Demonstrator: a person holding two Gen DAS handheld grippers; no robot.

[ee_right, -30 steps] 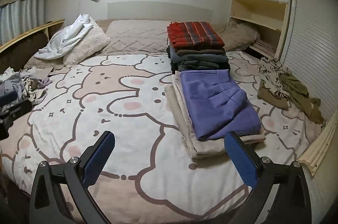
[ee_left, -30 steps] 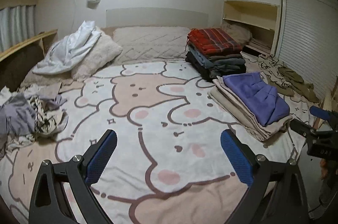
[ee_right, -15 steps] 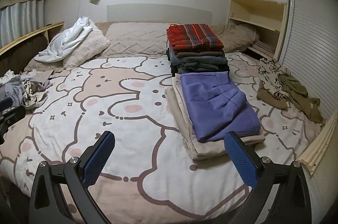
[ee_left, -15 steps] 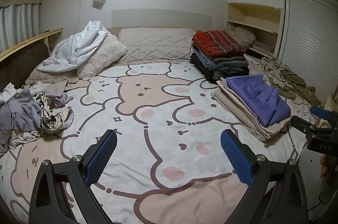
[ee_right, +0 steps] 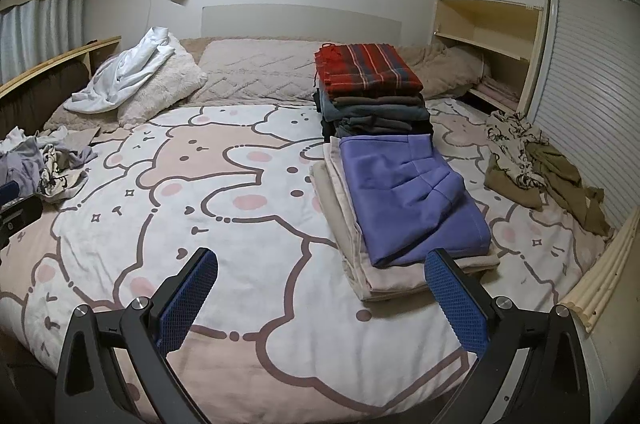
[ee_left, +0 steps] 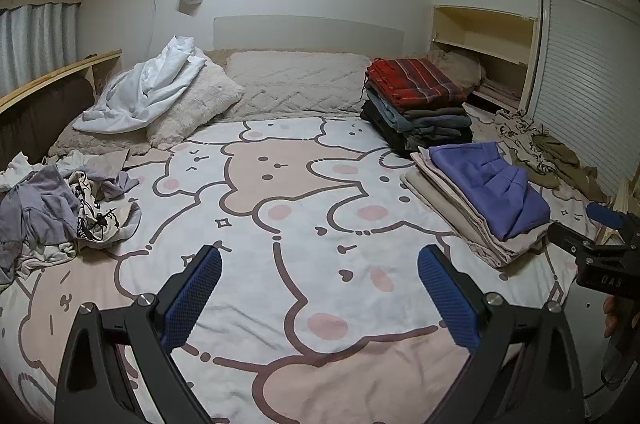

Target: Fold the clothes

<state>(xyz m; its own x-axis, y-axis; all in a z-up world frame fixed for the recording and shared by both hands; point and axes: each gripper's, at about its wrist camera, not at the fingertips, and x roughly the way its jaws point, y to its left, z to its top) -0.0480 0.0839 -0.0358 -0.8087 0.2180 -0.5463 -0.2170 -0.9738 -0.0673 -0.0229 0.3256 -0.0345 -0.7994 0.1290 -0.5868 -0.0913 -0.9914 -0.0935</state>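
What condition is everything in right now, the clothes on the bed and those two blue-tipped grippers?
Left gripper: open, holding nothing.
Right gripper: open, holding nothing.
Purple garment: folded, on top of the beige stack.
Beige stack: folded, flat on the bed.
Red plaid item: folded, topping the taller pile.
Left-side heap: crumpled, unfolded.
Olive and patterned clothes: crumpled, unfolded.
White garment: rumpled, draped on a pillow.

left hand-held gripper (ee_left: 320, 298) — black frame | blue textured pads (ee_left: 192, 298) | silver screws — right alike (ee_right: 322, 298)
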